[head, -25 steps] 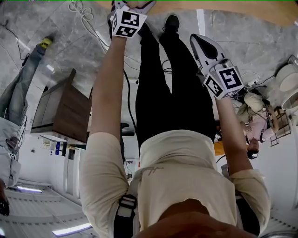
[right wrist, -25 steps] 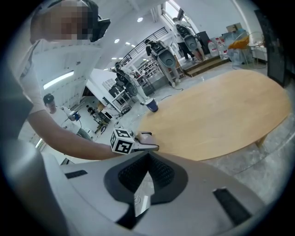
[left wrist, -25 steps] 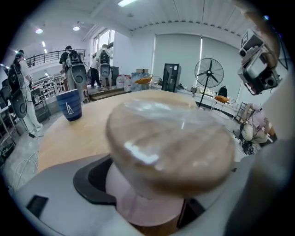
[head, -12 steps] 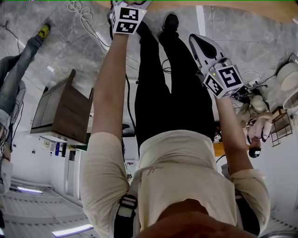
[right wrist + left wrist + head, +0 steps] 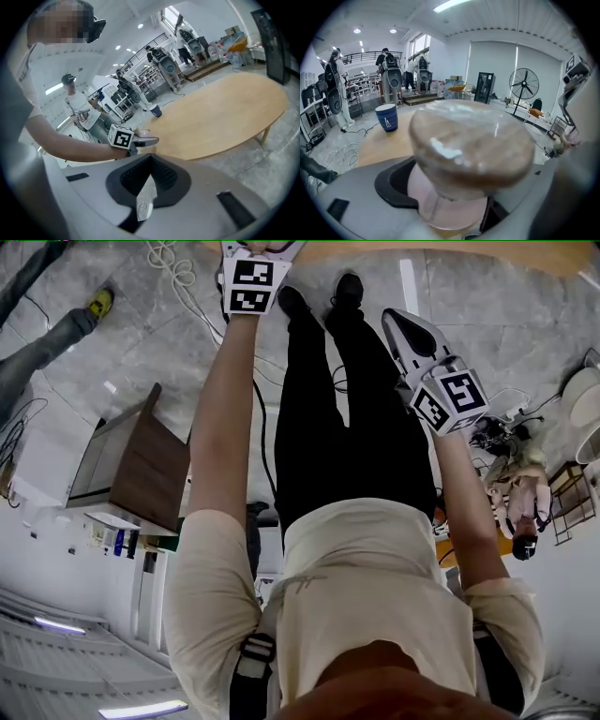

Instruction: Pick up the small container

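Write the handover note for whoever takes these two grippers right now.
Left gripper: shut on the small container, gripped low on its body.
Right gripper: jaws together, nothing between them, held off to one side.
Things: the container is in the air by the near edge of the wooden table. A blue cup stands further along the table, apart from both grippers.
Done: the pick-up looks complete.
Left: probably only a steady grip; no set-down spot is shown.
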